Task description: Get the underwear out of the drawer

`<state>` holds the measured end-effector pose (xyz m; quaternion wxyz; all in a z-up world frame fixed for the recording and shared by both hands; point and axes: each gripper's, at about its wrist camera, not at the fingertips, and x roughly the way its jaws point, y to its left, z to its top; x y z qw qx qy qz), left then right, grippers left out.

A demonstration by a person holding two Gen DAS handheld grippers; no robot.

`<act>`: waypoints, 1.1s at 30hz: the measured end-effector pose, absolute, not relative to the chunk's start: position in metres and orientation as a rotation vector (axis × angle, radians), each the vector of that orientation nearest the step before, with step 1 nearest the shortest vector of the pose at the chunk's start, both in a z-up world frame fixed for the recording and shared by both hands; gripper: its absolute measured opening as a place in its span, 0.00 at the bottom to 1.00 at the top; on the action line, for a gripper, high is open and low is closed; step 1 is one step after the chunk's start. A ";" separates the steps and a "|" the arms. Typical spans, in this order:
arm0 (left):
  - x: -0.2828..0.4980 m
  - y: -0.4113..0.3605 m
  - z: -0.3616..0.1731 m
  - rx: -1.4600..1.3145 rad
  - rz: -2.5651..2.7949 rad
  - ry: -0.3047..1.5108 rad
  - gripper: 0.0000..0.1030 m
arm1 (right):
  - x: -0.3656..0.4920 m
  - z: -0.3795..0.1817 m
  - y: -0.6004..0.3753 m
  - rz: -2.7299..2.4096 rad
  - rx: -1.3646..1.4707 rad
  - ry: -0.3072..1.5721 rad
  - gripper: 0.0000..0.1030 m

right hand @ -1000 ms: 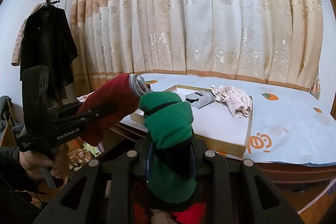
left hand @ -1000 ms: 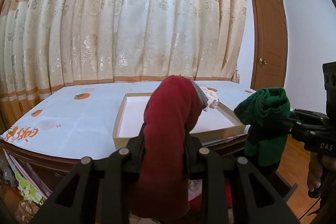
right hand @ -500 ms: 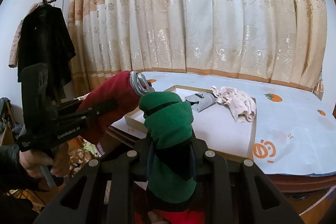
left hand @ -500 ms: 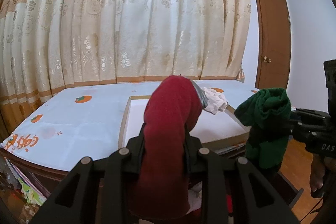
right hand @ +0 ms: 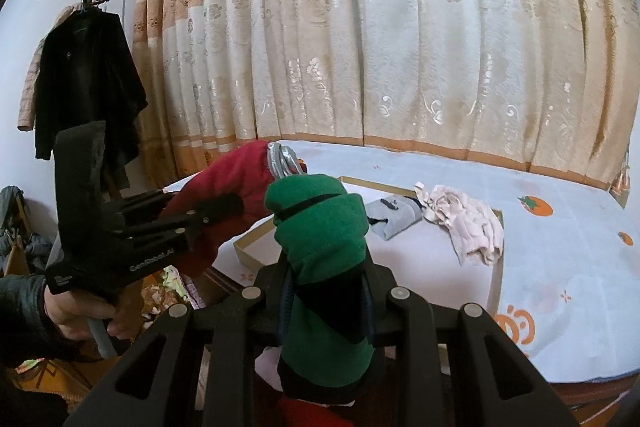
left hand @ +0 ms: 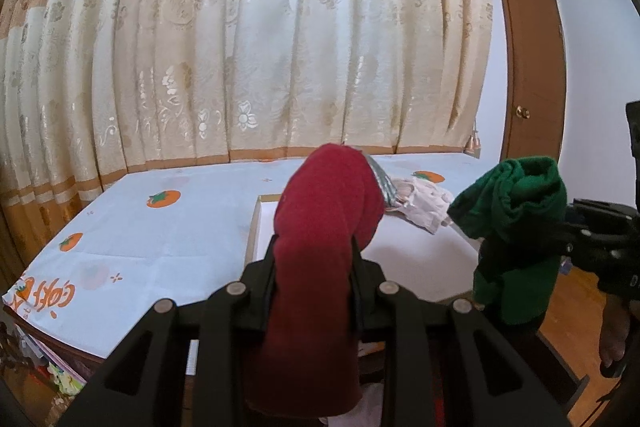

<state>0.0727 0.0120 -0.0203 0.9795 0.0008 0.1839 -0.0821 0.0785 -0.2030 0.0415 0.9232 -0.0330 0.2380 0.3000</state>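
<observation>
Both hands hold their tools tilted slightly down over the bench's near edge; left tool [left hand: 314, 259] pinches red underwear [left hand: 320, 267], right tool [right hand: 326, 279] pinches green underwear [right hand: 324, 247]; two more garments [right hand: 468, 223] lie in one tray [right hand: 494, 279]

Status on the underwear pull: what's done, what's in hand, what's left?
Done: a grey piece and a pale pink one already lie in the shallow box on the table. In hand: the left gripper is shut on red underwear, the right gripper on green underwear, both short of the box. Left: set both down; the drawer's contents are hardly visible.
</observation>
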 end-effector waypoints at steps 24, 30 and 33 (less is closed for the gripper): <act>0.124 0.028 -0.012 -0.022 -0.140 0.423 0.26 | 0.120 0.059 -0.182 0.656 -0.075 0.505 0.28; 0.140 0.030 -0.008 -0.035 -0.140 0.446 0.26 | 0.147 0.064 -0.175 0.651 -0.076 0.542 0.28; 0.148 0.030 -0.005 -0.026 -0.134 0.450 0.26 | 0.162 0.065 -0.172 0.644 -0.078 0.561 0.28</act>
